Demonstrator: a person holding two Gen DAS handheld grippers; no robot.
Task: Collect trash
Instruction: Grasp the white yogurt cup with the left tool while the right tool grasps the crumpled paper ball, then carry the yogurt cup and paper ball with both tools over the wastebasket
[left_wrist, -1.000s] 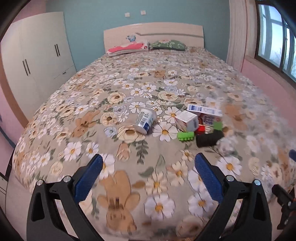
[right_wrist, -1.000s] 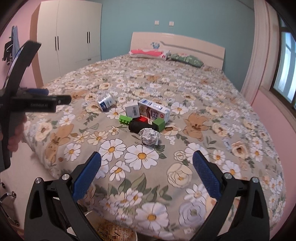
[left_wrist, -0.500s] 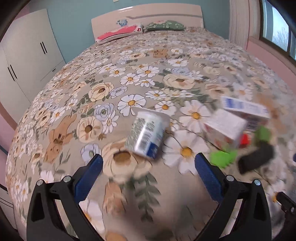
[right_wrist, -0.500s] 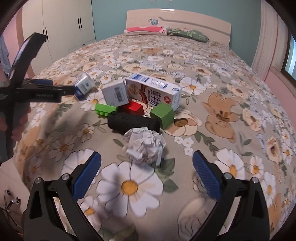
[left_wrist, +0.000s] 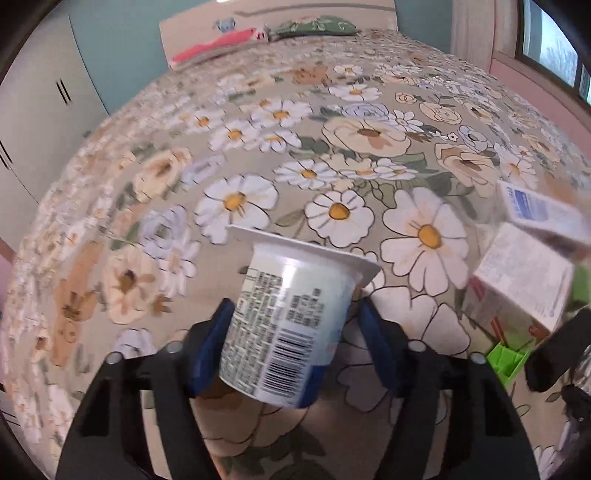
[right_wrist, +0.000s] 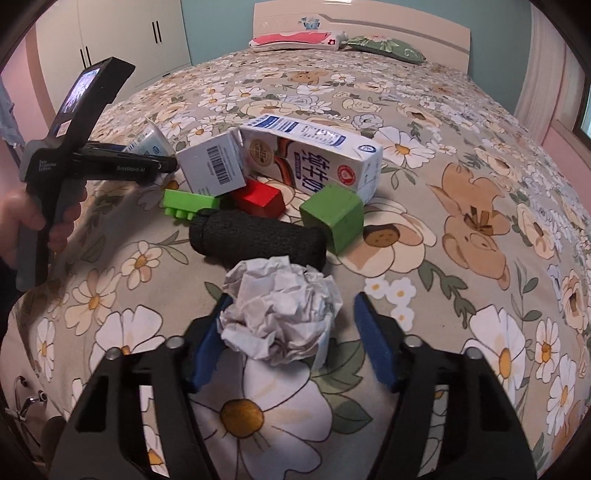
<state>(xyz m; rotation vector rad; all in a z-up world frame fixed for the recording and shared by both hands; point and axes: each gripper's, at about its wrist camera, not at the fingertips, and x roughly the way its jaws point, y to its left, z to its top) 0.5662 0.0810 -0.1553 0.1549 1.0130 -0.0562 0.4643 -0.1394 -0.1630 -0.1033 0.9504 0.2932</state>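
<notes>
At the lower centre of the left wrist view, the left tool (left_wrist: 295, 339) was closing around a yogurt cup (left_wrist: 291, 317) lying on its side on the flowered bed (left_wrist: 369, 133), its right pad not yet touching. In the right wrist view, the right tool (right_wrist: 291, 339) was closing around a crumpled paper ball (right_wrist: 282, 308), with a gap at its right pad.
</notes>
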